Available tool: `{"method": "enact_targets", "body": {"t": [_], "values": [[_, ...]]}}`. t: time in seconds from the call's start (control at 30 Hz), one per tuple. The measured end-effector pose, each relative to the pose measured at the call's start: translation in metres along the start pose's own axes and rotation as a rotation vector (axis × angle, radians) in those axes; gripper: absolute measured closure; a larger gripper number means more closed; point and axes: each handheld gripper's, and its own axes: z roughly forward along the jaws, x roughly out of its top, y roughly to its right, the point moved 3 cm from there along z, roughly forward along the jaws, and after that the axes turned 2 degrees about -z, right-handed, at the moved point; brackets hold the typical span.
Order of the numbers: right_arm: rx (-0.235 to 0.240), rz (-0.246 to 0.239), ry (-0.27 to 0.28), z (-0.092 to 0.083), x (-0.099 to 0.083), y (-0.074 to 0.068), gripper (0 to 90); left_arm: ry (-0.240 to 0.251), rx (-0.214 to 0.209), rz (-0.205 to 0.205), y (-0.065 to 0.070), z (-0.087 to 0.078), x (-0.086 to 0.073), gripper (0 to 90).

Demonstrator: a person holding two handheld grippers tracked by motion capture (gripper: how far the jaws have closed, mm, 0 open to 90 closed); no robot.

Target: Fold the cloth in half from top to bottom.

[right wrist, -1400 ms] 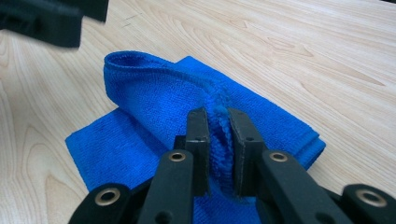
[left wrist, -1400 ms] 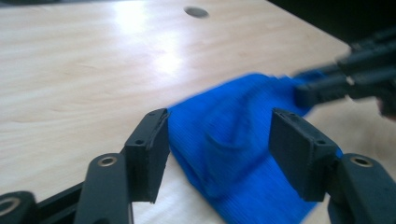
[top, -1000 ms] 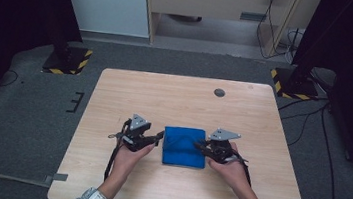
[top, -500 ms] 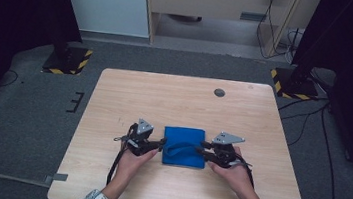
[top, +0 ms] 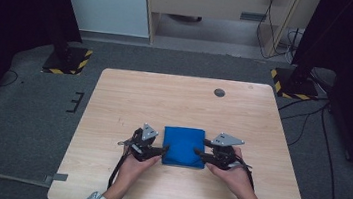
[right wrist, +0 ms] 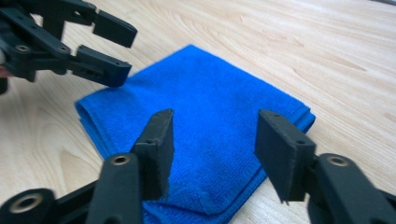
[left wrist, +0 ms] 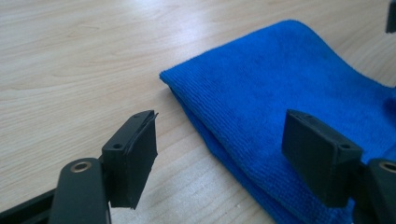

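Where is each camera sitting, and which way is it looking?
High view: above the person's side, looking forward and down at the table; both forearms, left gripper and right gripper show.
Left gripper view: rides the left gripper, looking along its open jaws at the blue cloth.
Right gripper view: rides the right gripper, facing the cloth and the left gripper.
All three share the folded cloth on the wood table.

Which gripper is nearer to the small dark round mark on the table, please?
Right. The right gripper sits almost straight below the mark; the left gripper lies farther left.
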Motion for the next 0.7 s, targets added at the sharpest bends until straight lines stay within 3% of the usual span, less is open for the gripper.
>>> {"method": "enact_targets", "body": {"t": [0.2,0.5,0.7], "values": [[-0.032,-0.024,-0.024,0.0040,-0.0038,-0.0019,35.7,0.000,0.009,0.019,0.0007,-0.0005,0.0012,21.1],[-0.036,-0.010,-0.024,0.0034,-0.0030,-0.0010,27.3,0.002,-0.004,0.009,0.0005,-0.0021,0.0025,10.0],[-0.060,-0.003,-0.024,0.0030,-0.0032,0.0020,18.3,0.013,-0.008,0.018,-0.0019,-0.0079,0.0038,8.3]]}}
